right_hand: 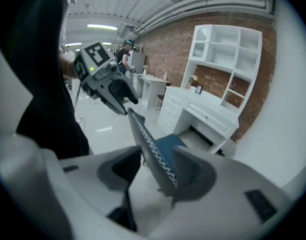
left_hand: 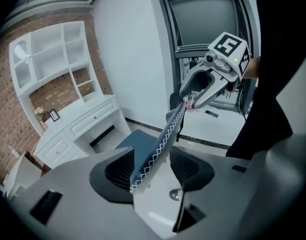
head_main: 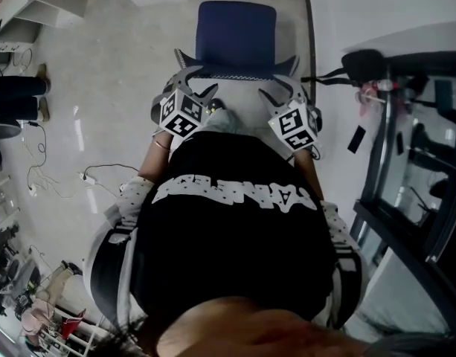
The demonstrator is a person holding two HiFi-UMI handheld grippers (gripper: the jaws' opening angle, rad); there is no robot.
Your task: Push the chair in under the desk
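You've got left gripper (head_main: 200, 94) and right gripper (head_main: 276, 95) both wide open, the back of the chair (left_hand: 157, 144) between each pair of jaws, ungripped: grasp step, so clamp down, then shove it ahead under the desk (left_hand: 85, 118).

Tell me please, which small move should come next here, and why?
Probably close both on the chair backrest: its top edge stands between the open jaws of the left hand-held gripper and the right hand-held gripper, not clamped, and the white desk lies some way ahead.
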